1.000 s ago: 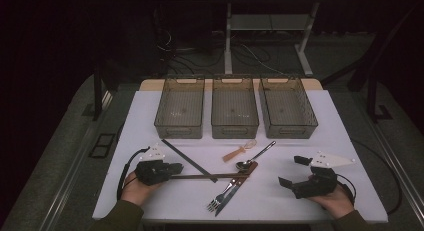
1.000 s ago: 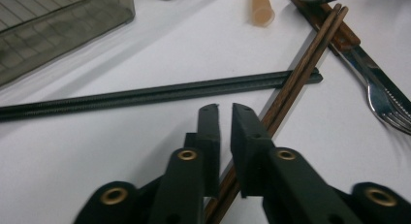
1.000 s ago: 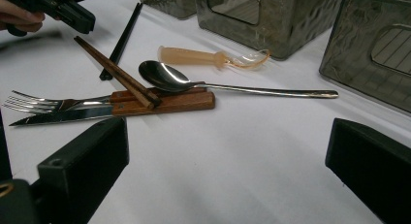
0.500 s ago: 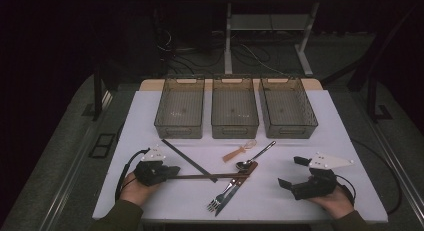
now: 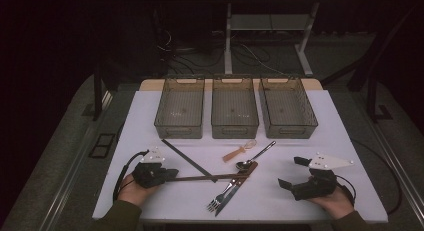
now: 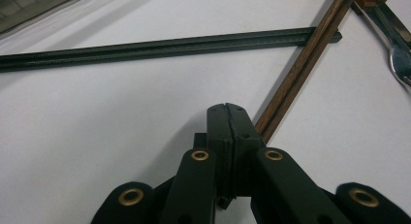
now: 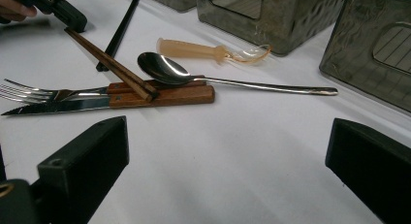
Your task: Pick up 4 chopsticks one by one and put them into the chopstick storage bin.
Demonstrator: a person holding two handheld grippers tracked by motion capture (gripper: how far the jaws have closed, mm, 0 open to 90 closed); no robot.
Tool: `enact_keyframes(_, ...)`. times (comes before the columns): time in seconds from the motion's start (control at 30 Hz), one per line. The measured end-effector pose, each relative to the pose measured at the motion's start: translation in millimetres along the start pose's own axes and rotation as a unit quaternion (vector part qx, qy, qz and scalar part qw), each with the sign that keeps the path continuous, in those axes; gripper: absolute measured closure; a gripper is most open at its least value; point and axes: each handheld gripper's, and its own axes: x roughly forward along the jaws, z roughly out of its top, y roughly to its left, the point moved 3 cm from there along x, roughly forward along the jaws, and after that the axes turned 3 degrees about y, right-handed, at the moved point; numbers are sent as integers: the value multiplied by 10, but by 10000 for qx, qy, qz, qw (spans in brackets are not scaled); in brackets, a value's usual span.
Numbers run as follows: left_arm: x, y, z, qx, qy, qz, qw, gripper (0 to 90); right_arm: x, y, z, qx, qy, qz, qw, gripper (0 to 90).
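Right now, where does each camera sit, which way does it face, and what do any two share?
High view: above the person's side, facing forward and down on the table; both hands, left gripper, right gripper.
Left gripper view: on the left gripper, looking along its shut jaws; brown chopsticks beside them.
Right gripper view: looks between open jaws at the spoon.
All three share the brown chopsticks.

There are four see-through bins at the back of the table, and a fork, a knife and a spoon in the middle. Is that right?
Not quite. There are three bins, not four: left bin, middle bin and right bin, as the high view shows. The rest is right: the fork, knife and spoon lie in the middle of the table.
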Motion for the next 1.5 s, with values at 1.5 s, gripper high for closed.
enact_keyframes(1.5,-30,-261,-22,418,421,-489,9970,897,-9,-4,-7,7,-16,-39,10000,16)
